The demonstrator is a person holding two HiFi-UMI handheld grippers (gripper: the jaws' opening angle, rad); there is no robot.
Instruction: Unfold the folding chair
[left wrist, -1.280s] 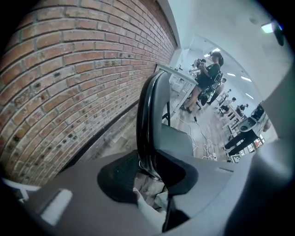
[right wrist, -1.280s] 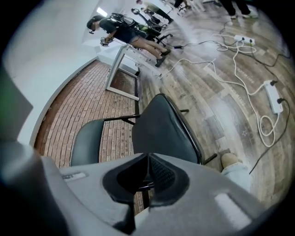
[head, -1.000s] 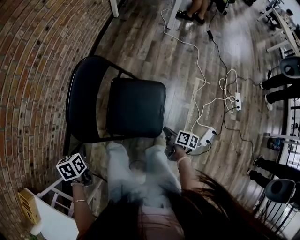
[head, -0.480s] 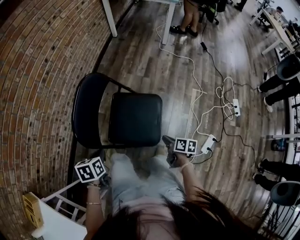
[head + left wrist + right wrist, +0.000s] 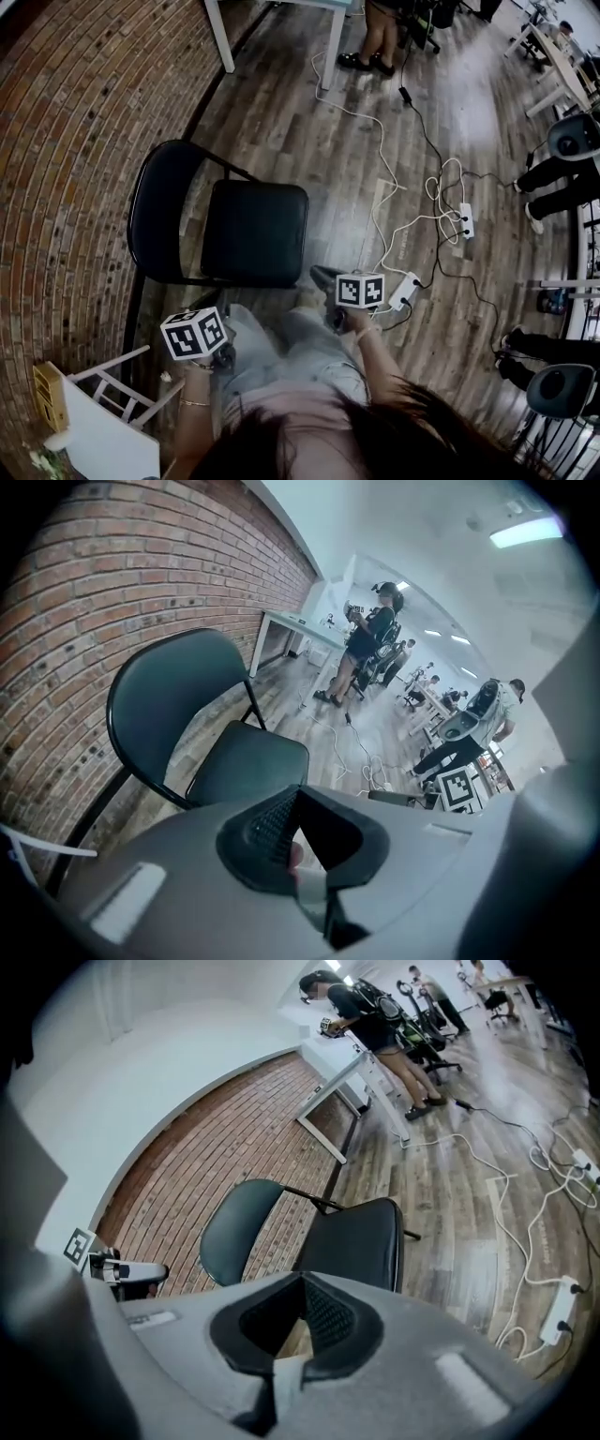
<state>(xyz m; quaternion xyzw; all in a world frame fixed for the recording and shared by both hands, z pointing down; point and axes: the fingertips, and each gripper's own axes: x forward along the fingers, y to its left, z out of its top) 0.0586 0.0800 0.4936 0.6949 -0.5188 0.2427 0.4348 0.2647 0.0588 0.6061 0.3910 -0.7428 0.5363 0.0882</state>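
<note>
Shifting inward: left tongs (image 5: 298,808) | right tongs (image 5: 302,1288) turned | both closed, empty | chair (image 5: 253,230) unfolded

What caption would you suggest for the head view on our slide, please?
Black folding chair stands unfolded beside the brick wall; left gripper and right gripper hover clear, jaws shut.

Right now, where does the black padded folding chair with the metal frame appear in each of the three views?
Head view: the black padded folding chair stands left of centre, unfolded, backrest toward the wall.
Left gripper view: the chair is centre-left, backrest upper left of the seat.
Right gripper view: the chair is central, seat right of the backrest.
Shared landmark: the red brick wall behind the backrest.
</note>
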